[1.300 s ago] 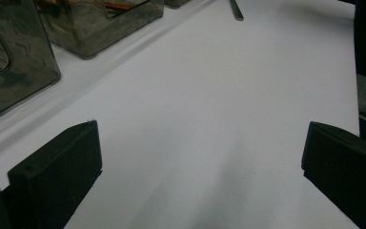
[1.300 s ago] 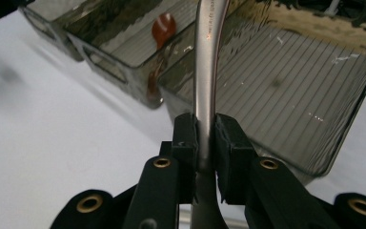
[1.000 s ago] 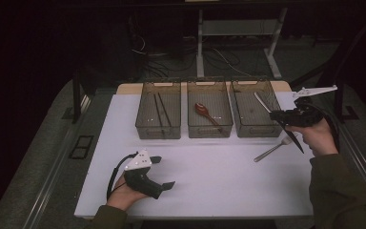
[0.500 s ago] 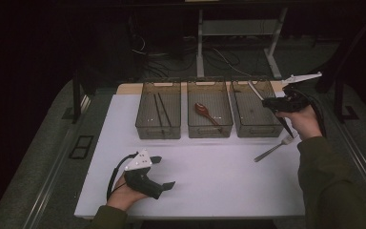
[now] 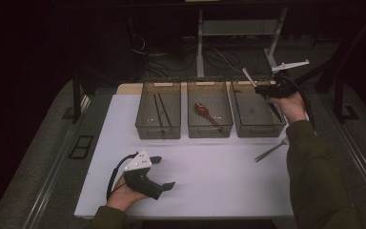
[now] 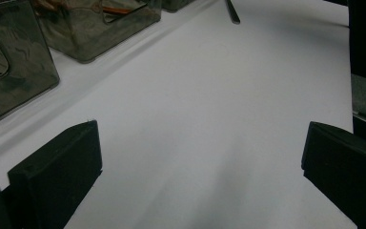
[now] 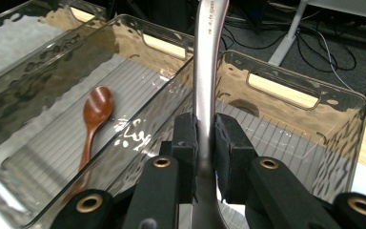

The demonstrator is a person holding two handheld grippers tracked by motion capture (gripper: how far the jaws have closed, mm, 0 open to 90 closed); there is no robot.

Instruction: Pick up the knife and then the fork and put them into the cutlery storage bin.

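Steel utensil (image 7: 206,71), handle up-and-forward.

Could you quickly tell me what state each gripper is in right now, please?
Left gripper: open, holding nothing, resting on the table.
Right gripper: shut on a metal utensil above the right bin.

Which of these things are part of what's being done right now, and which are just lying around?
In use:
right gripper, shut on metal utensil
right-hand bin beneath it

Lying about:
left gripper, open, idle
wooden spoon
chopsticks
fork
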